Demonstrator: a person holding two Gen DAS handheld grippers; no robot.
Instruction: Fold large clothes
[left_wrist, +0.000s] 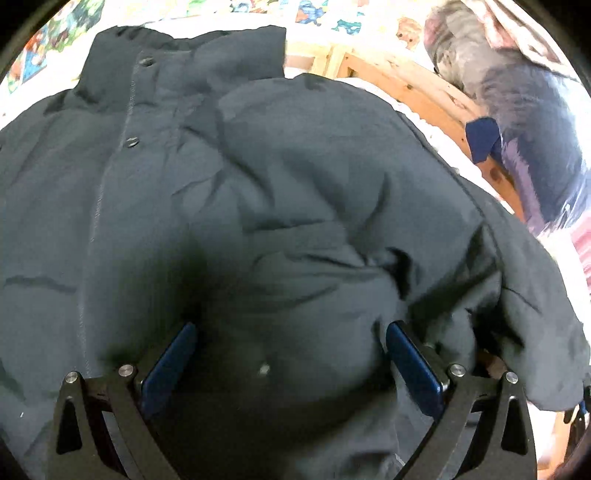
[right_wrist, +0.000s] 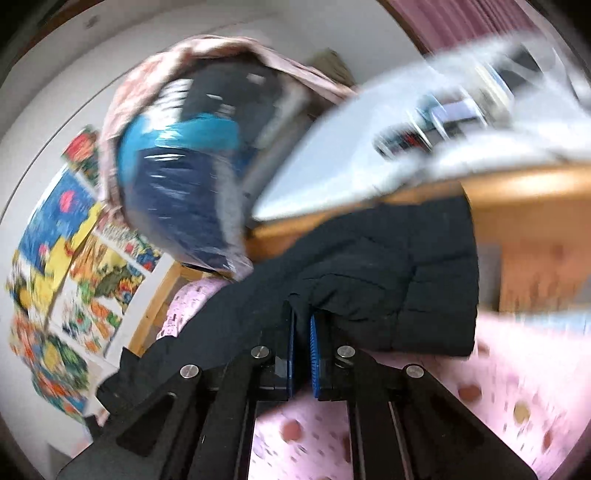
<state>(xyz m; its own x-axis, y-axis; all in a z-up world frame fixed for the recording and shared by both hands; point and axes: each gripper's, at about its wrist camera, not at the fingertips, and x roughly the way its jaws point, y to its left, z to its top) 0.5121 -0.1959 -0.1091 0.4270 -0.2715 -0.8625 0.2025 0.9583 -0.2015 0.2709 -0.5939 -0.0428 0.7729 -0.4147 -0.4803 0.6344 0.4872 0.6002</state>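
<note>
— Where's the coat (left_wrist: 258, 192)?

— Spread on the pink bedsheet (right_wrist: 517, 387), collar (left_wrist: 177, 70) toward the wall posters (right_wrist: 55, 240), snaps up. The left gripper (left_wrist: 291, 354) hangs over its middle, fingers spread wide, gripping nothing.

— And the right one?

— The right gripper (right_wrist: 301, 332) has its pads pressed together on a fold of the coat's edge, lifted off the sheet, I'd guess to carry that side across.

— Room enough?

— Tight. The wooden bed frame (left_wrist: 424, 92) runs just beside the coat, with a bundle of bagged bedding (right_wrist: 184, 166) beyond it.
</note>
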